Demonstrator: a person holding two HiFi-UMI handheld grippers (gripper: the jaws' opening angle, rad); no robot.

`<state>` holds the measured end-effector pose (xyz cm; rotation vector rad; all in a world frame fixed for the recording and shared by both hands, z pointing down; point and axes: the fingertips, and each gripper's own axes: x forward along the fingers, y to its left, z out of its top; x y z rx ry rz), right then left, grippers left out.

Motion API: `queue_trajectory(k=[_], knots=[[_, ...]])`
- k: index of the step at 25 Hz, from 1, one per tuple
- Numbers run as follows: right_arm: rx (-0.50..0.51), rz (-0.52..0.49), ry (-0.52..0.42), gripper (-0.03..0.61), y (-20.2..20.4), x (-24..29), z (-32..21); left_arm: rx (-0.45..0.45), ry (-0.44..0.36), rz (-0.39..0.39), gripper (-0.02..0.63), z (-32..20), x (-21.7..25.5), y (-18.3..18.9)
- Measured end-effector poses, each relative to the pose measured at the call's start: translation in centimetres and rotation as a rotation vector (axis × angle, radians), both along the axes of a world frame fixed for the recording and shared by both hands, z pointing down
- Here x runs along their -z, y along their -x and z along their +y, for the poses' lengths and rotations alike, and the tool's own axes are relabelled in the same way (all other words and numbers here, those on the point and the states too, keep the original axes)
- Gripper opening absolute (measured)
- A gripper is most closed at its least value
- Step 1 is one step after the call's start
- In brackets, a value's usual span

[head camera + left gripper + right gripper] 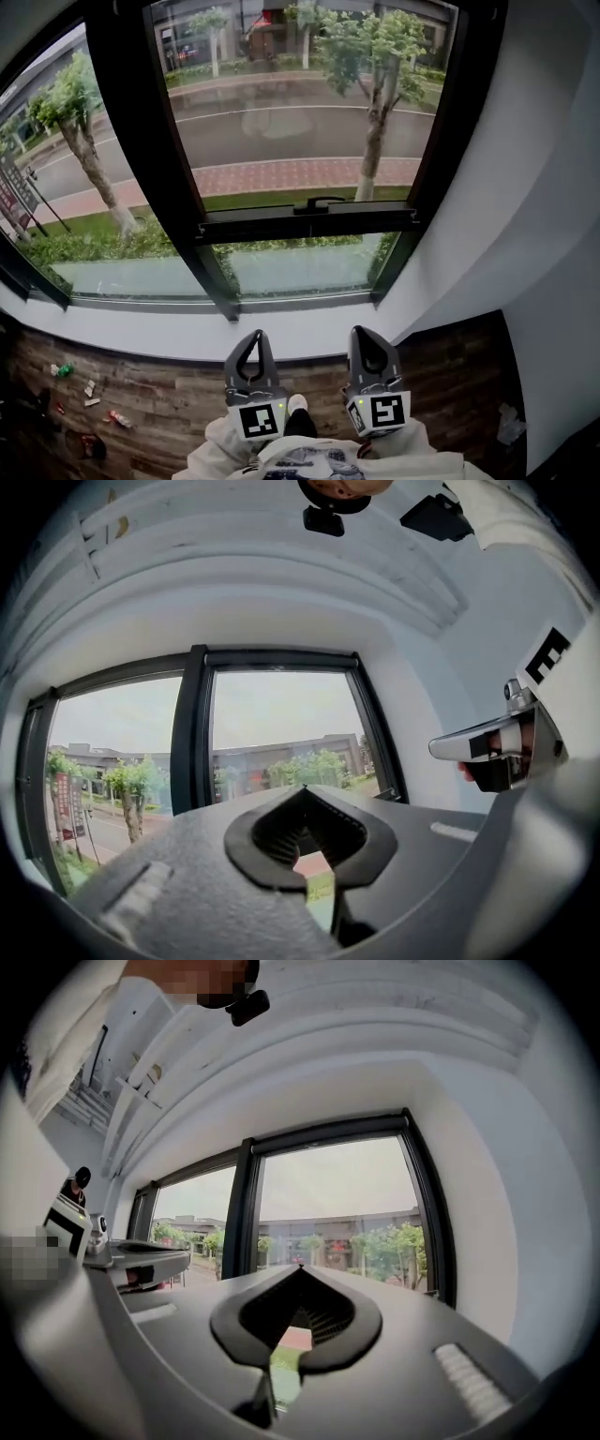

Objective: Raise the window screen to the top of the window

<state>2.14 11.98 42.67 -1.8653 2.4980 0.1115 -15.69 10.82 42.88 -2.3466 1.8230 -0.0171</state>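
Black-framed window [309, 220] ahead of us, our left hand-held gripper [255, 336] and right hand-held gripper [365, 332] each pressed together, pinching nothing, well apart from it.

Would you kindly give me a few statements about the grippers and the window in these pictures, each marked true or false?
1. The left gripper and the right gripper are both shut and hold nothing. True.
2. A black handle sits on the horizontal bar of the window frame. True.
3. The left gripper is clamped on that handle. False: in the head view it is apart from the handle, down below the sill.
4. The floor is covered in grey carpet. False: it is wooden planks, with bits of litter at the left.
5. Trees stand outside the glass. True.
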Motion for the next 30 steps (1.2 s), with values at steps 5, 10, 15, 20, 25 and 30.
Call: queue_trajectory(k=[5,10,15,20,25,30], knots=[[-0.01,-0.002,0.02,0.005,1.0,-0.4,-5.2,-0.007,0.028,0.011,0.0,-6.1,-0.7,1.6],[-0.034,0.008,0.065,0.005,-0.1,-1.8,-8.9,-0.033,0.083,0.012,0.0,-10.2,-2.9,0.1],[-0.02,0.007,0.094,0.005,-1.9,-3.3,-13.7,-0.034,0.1,-0.008,0.001,-14.9,-3.7,-2.0],[0.039,-0.019,0.081,0.005,-3.9,-2.7,-19.2,0.028,0.108,-0.038,0.0,-19.6,-3.1,-3.5],[0.093,-0.046,0.06,0.005,-6.2,-1.9,-23.2,0.066,0.081,-0.04,0.0,-22.6,-1.6,-6.0],[0.12,-0.048,0.098,0.006,-7.7,-3.0,-26.1,0.072,0.106,-0.039,0.0,-24.6,-2.1,-7.8]])
